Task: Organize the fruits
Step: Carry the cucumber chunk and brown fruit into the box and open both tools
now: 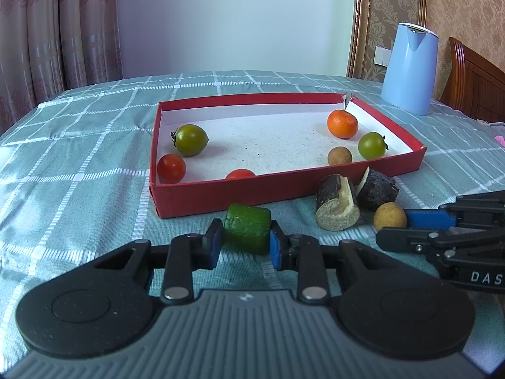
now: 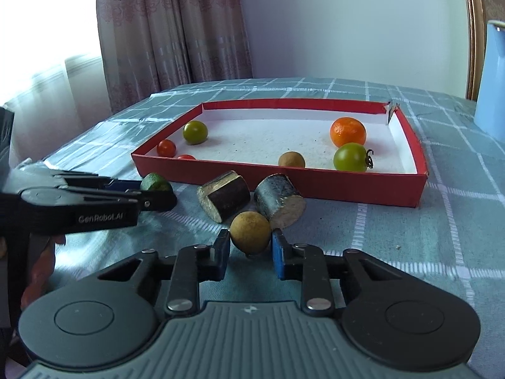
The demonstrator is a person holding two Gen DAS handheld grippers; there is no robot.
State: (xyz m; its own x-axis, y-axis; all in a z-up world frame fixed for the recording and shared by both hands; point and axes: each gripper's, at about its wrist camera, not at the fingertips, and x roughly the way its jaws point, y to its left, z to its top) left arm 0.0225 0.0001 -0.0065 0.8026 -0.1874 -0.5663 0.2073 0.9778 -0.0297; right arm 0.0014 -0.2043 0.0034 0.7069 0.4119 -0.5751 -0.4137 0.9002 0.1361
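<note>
The left gripper (image 1: pixel 246 240) is clamped on a green fruit chunk (image 1: pixel 247 232), its blue pads pressed against both sides, low over the checked cloth (image 1: pixel 79 164). Off to its right, the right gripper (image 2: pixel 251 246) has closed on a small tan round fruit (image 2: pixel 250 232), which sits squeezed between its two pads just above the cloth.

Just beyond the right gripper's fingertips lie two short dark-skinned cut stalk pieces with pale ends: one piece (image 2: pixel 225 195) a little to the left, the other piece (image 2: pixel 281 200) a little to the right, both touching or nearly touching the tan fruit's far side.

Farther out from both grippers sits the red tray (image 1: pixel 221 194), its near wall right behind the stalk pieces. Inside it, on the side ahead of the left gripper, are a green tomato (image 1: pixel 190 140), a red tomato (image 1: pixel 171 168) and a second red tomato (image 1: pixel 240 174) half hidden by the near wall. On the side ahead of the right gripper are an orange (image 2: pixel 347 131), another green tomato (image 2: pixel 351 157) and a second tan fruit (image 2: pixel 291 159).

Beyond the tray's far right corner stands a light blue kettle (image 1: pixel 410 69), with curtains (image 2: pixel 176 31) behind the table.
</note>
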